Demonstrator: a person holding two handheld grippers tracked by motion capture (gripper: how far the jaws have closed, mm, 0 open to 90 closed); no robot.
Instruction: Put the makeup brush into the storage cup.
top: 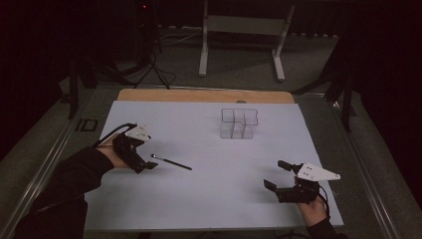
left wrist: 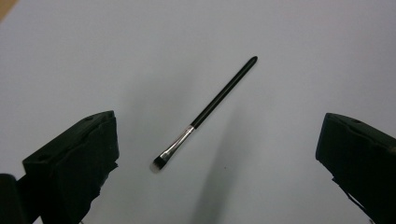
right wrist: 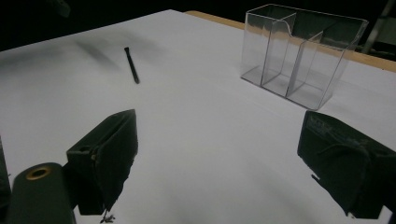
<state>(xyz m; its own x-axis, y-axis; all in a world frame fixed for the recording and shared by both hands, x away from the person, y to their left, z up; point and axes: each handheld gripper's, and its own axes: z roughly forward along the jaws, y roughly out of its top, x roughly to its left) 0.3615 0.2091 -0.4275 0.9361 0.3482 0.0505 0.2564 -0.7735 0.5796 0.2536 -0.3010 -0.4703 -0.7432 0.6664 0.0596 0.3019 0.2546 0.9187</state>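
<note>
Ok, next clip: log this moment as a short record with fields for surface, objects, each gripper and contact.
surface: white sheet on the table
brush: small makeup brush lying flat, black handle, silver ferrule
organizer: clear compartmented box, upright, nothing visible inside
left gripper: open, jaws either side of the brush's bristle end, not touching
right gripper: open, holding nothing, apart from both objects
contact: none

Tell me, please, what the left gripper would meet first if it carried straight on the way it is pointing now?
Most likely the small makeup brush. The left gripper, jaws wide open, points down at the white table sheet, and the brush lies flat between the jaws, bristle end nearest. How far above it the jaws are is hard to judge.
</note>
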